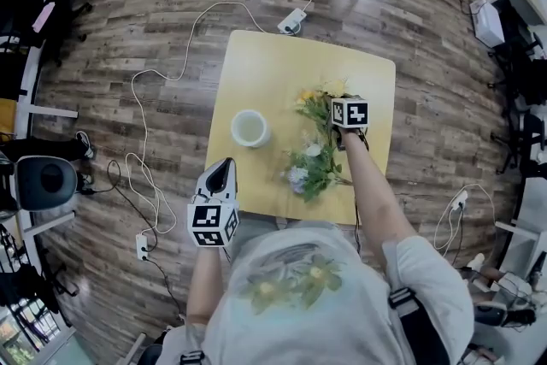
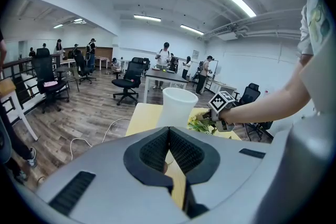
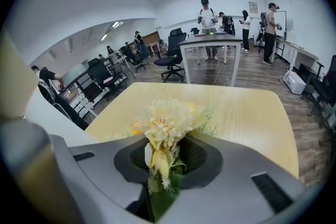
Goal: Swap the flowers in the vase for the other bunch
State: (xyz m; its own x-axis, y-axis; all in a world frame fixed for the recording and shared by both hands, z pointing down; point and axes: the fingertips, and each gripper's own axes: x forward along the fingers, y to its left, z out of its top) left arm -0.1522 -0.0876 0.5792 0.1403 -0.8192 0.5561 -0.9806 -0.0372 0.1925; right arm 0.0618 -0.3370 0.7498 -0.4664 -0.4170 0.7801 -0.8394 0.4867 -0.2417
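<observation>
My right gripper (image 1: 340, 117) is clamped on the stems of the yellow bunch (image 3: 165, 128), a soft cluster of cream and yellow petals over green leaves. It is on the right half of the table (image 1: 273, 64). Whether the bunch rests on the top or is lifted clear, I cannot tell.

Just nearer lies the second bunch (image 1: 306, 169), with white and pale purple blooms among leafy green. From the head view its foliage runs into the yellow bunch's.

To the left of both flowers the vase (image 1: 249, 129) stands upright. It is a plain, matte white cylinder that widens slightly toward its round mouth.

My left gripper (image 1: 224, 167) hovers at the table's near left edge. Its ribbed black pads are pressed together on nothing, and it points toward the vase (the vase fills the middle of that gripper's view).

Each gripper's grey shell carries a cube printed with black-and-white square markers.

The tabletop is pale yellow wood grain with rounded corners. It stands on a dark plank floor (image 1: 128, 13) crossed by white cables (image 1: 141, 141) and a power strip (image 1: 292, 20). Black office chairs (image 2: 128, 81) and standing people (image 3: 209, 18) fill the far room.
</observation>
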